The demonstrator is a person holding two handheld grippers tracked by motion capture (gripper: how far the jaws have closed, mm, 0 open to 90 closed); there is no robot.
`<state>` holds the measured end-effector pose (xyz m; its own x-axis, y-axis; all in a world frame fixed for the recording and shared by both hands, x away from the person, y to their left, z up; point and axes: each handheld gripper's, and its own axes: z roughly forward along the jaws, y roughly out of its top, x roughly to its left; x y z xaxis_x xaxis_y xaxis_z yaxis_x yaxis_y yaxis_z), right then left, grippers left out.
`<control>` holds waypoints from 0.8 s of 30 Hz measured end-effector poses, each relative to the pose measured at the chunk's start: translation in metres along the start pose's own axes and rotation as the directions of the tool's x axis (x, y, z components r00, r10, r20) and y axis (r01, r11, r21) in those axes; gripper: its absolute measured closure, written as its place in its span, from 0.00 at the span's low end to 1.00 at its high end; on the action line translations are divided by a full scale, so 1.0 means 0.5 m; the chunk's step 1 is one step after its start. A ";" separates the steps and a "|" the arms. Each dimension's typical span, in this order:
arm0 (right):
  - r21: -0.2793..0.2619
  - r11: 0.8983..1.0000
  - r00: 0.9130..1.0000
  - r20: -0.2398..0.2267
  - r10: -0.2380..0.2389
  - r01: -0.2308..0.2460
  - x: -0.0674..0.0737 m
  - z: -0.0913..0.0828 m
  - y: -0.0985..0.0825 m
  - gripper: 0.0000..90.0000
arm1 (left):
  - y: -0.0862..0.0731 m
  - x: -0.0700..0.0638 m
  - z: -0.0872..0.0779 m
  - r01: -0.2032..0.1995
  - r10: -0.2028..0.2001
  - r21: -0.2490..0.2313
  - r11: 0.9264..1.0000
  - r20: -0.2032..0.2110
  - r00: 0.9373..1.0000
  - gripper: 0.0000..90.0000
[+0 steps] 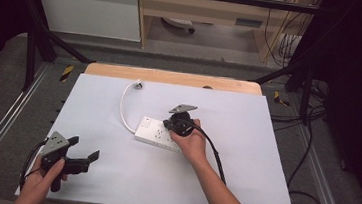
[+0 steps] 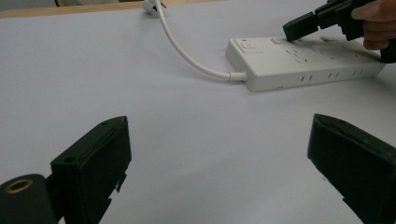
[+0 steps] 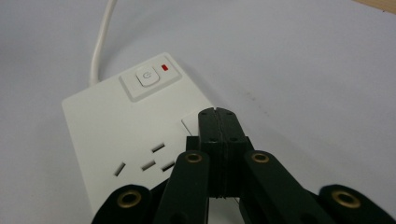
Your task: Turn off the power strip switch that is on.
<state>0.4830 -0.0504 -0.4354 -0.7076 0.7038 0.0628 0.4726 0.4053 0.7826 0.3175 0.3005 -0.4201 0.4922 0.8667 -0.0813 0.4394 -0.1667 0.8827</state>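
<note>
A white power strip lies near the middle of the table, its cord looping back toward the far edge, where the plug rests. The right gripper hangs just over the strip's switch end, fingers pressed flat together with nothing between them, tips close beside the power button and a small red light. Whether the tips actually touch the strip I can't tell. The right hand sits over the strip's other end. The left gripper is well apart at the near left corner, fingers spread wide and empty above the bare table, held by the left hand.
</note>
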 end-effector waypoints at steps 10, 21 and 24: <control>-0.054 0.999 1.000 0.000 -0.003 0.003 -0.001 -0.032 0.016 1.00 | 0.000 0.000 0.000 0.001 -0.001 -0.002 1.000 0.000 1.000 0.07; -0.126 0.990 0.998 0.018 0.059 -0.056 -0.032 -0.081 0.028 0.74 | 0.000 0.000 0.000 0.001 -0.001 -0.002 1.000 -0.002 1.000 0.07; -0.133 0.988 0.996 0.030 0.087 -0.082 -0.041 -0.091 0.029 0.56 | 0.000 0.000 0.000 0.000 0.000 0.000 1.000 -0.001 1.000 0.07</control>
<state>0.4804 -0.0855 -0.3969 -0.6481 0.7533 0.1120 0.4551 0.2651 0.8501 0.3175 0.3007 -0.4202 0.4913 0.8672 -0.0809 0.4394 -0.1666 0.8827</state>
